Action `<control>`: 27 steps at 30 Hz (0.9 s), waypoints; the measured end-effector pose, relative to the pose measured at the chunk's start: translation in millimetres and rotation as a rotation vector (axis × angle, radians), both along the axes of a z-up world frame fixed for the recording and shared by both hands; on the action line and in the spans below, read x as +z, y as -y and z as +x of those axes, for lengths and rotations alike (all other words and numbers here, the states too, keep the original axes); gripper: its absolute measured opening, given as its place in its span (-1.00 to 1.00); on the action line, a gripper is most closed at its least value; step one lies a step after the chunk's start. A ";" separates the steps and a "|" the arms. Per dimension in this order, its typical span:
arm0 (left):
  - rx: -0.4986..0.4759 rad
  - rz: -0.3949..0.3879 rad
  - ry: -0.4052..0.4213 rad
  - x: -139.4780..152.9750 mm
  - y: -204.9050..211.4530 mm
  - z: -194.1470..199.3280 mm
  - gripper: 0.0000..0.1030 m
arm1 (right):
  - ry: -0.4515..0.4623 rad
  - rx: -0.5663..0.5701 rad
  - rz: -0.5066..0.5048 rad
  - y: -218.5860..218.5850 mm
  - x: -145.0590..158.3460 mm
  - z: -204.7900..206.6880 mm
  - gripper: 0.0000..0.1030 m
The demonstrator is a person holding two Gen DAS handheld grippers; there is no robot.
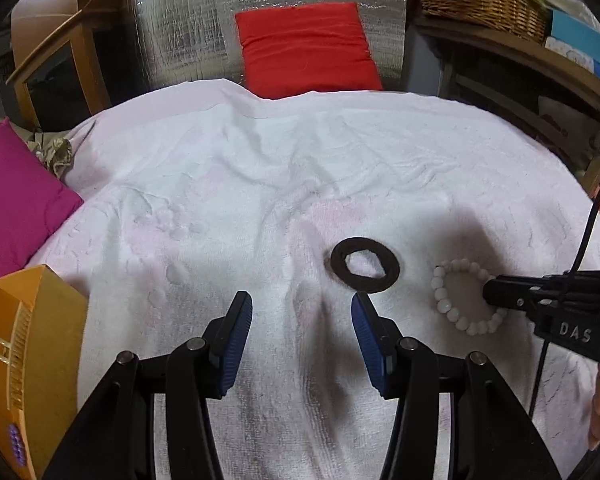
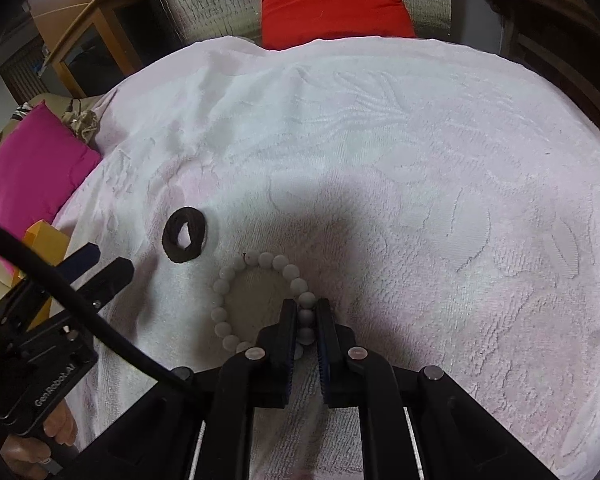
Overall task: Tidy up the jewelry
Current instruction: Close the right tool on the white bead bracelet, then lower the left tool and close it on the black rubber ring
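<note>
The white bead bracelet (image 2: 260,300) lies flat on the pale towel (image 2: 420,160), low and centre in the right wrist view, at the right edge of the left wrist view. The right gripper (image 2: 306,312) has its jaws closed on the near right side of the loop, a few beads pinched between the pads. The left gripper (image 1: 302,308) stands with jaws open and nothing between them, bottom centre of its own view.

Just left of the bracelet, apart from it, lies a dark ring-shaped band (image 1: 365,265) (whether fabric or something stiffer I cannot tell). An orange box (image 1: 28,360) sits at the lower left of the left wrist view, probably where the pieces belong.

The bracelet looks light, but round smooth beads are likely slippery under flat pads and could roll out. Being strung, the loop should sag and swing when lifted, so a pinch across the string line, squarely on two or three beads, seems safest. The beads could chip if dropped onto something hard; the towel is forgiving.
</note>
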State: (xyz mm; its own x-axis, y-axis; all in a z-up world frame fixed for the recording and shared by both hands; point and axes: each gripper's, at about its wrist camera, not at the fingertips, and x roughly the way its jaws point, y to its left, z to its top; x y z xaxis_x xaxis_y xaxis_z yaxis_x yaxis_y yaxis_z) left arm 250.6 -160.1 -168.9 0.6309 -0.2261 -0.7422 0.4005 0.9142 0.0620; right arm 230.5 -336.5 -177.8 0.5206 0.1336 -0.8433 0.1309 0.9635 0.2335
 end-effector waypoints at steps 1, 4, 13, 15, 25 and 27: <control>0.000 0.004 0.001 -0.1 -0.4 -1.4 0.02 | 0.000 -0.002 0.005 0.2 -0.9 0.8 -0.78; 0.002 0.009 0.003 0.7 -2.6 -3.4 0.02 | 0.002 -0.011 0.011 0.7 -1.5 -0.2 -0.78; 0.014 0.022 0.021 5.6 -9.5 -5.7 0.03 | 0.008 -0.037 0.025 -0.5 -3.7 0.5 -0.78; 0.015 0.021 0.020 5.7 -9.1 -4.9 0.04 | 0.011 -0.039 0.033 0.5 -4.1 0.0 -0.78; 0.014 0.030 0.013 1.7 -0.7 -0.1 0.06 | 0.032 -0.029 0.065 6.0 -5.8 -2.6 -0.77; 0.014 0.032 0.011 0.5 1.1 1.3 0.06 | 0.038 -0.020 0.056 5.5 -6.0 -2.7 -0.77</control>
